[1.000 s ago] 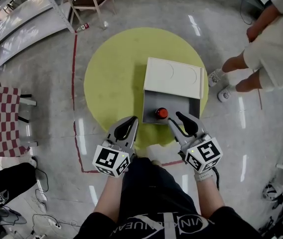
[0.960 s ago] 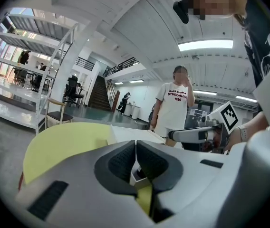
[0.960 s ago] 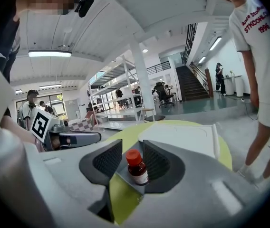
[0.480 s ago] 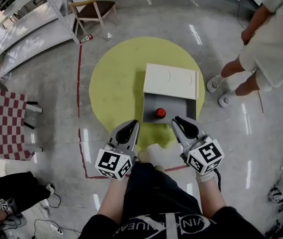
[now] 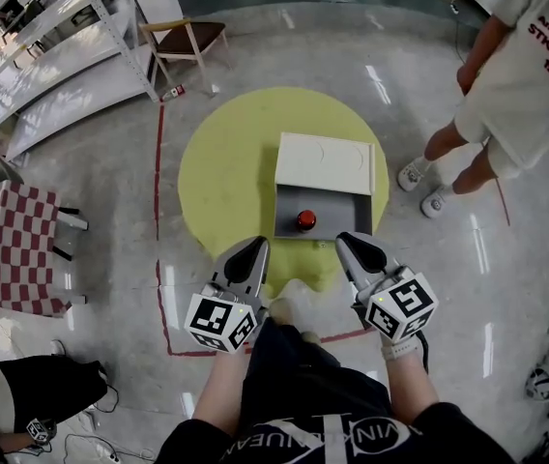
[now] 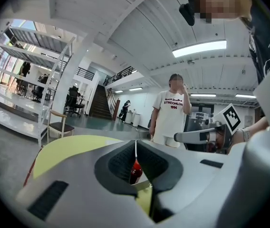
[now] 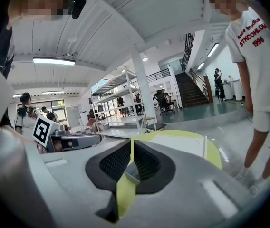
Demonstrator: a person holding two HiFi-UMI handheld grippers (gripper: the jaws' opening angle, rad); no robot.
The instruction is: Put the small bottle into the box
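The small red bottle (image 5: 305, 220) stands in the grey tray of the open box (image 5: 337, 222), whose white lid (image 5: 323, 162) lies flat behind it on the round yellow mat (image 5: 226, 162). Both grippers hover just short of the box's near edge, apart from it. My left gripper (image 5: 253, 249) is shut and empty; in the left gripper view (image 6: 136, 148) the bottle (image 6: 135, 171) shows far off beyond the jaws. My right gripper (image 5: 350, 244) is closing, with only a narrow slit left in the right gripper view (image 7: 131, 148) and nothing between the pads.
A person in a white T-shirt (image 5: 506, 95) stands to the right of the mat. A chair (image 5: 189, 37) and a metal shelf rack (image 5: 52, 56) are at the back left. A checkered cloth (image 5: 9, 249) is on the left. Red tape (image 5: 161, 220) marks the floor.
The right gripper has drawn back from the bottle toward my body and its jaws have come together from wide apart. The bottle stays in the box. The head view has shifted slightly.
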